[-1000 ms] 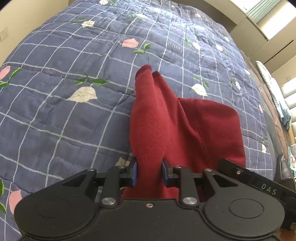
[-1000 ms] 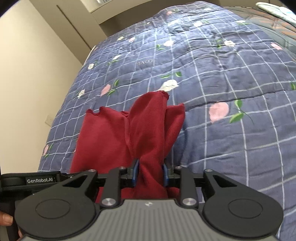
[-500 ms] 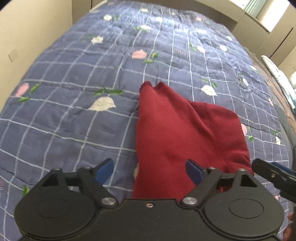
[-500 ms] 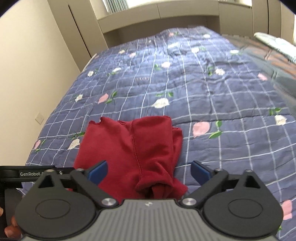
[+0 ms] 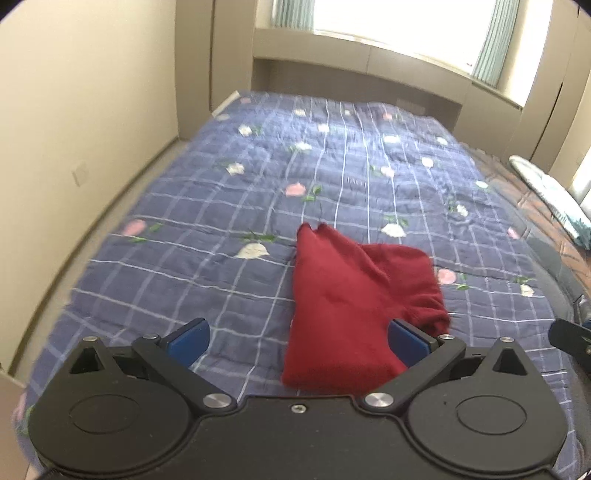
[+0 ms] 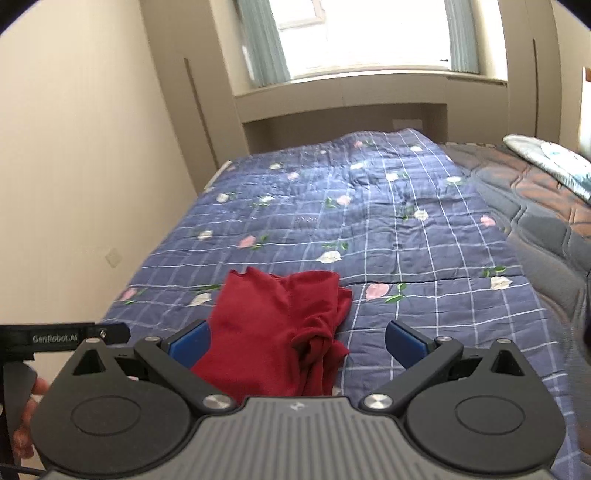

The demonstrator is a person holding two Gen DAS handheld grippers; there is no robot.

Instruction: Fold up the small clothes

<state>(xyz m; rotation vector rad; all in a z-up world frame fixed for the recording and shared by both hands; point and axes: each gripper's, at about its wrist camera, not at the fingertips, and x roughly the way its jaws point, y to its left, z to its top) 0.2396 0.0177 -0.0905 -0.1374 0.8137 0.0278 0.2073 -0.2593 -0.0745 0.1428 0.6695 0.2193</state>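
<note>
A dark red small garment [image 5: 351,306] lies folded on the blue checked floral quilt [image 5: 221,206]. It also shows in the right wrist view [image 6: 273,332], with a bunched, wrinkled right edge. My left gripper [image 5: 297,341] is open and empty, raised above the near end of the garment. My right gripper [image 6: 297,341] is open and empty, raised above the garment's near right part. The garment's near edge is hidden behind both gripper bodies.
A beige wall [image 5: 74,110] runs along the quilt's left side. A window [image 6: 369,33] and a headboard niche stand at the far end. A brown-grey mattress [image 6: 535,206] with a pale cloth [image 6: 546,162] lies to the right. The other gripper's handle [image 6: 62,338] shows at left.
Both grippers were shut on the red garment, then opened and let it go. Both have since lifted and pulled back, and the garment lies flat on the quilt.
</note>
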